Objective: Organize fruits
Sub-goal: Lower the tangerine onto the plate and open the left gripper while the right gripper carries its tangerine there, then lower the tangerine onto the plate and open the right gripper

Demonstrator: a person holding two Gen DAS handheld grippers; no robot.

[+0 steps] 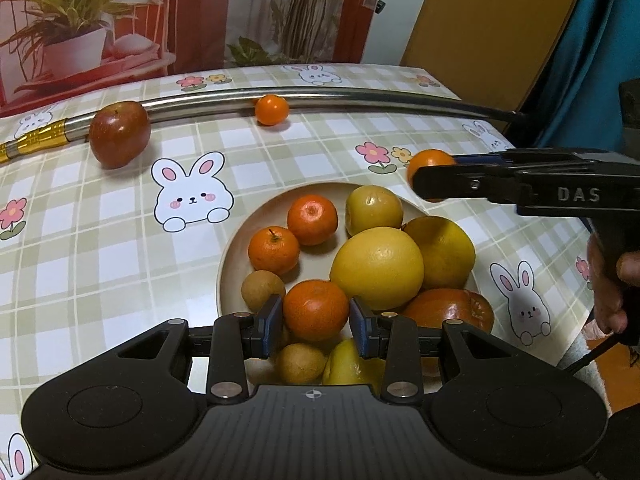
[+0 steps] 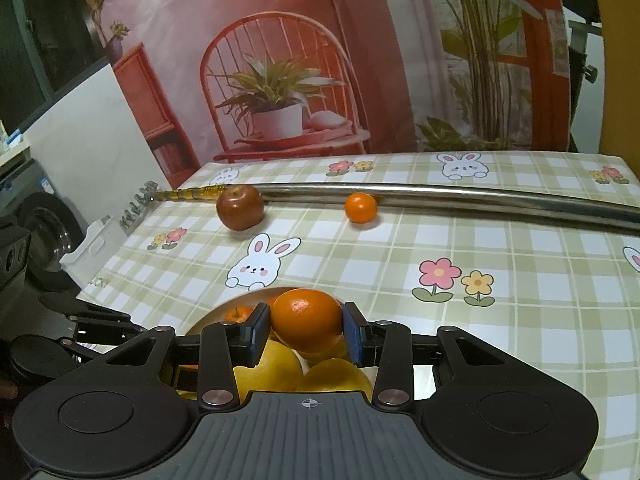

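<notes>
A beige plate [image 1: 229, 264] holds several fruits: tangerines, big yellow citrus [image 1: 378, 266], small brown fruits and a reddish one. My left gripper [image 1: 316, 316] is shut on a tangerine [image 1: 316, 308] just above the near part of the pile. In the right wrist view, my right gripper [image 2: 306, 328] is shut on another tangerine [image 2: 306, 318], held over the plate's rim [image 2: 208, 316]; that held tangerine [image 1: 430, 162] also shows at the right of the left wrist view. A red apple [image 1: 119, 134] and a small tangerine [image 1: 272, 110] lie loose on the table farther back.
A long metal pipe [image 1: 320, 94] with a gold fitting lies across the far side of the checked rabbit-print tablecloth [image 1: 120, 248], touching the apple and the loose tangerine. A printed backdrop stands behind the table. A person's hand [image 1: 604, 280] grips the right tool.
</notes>
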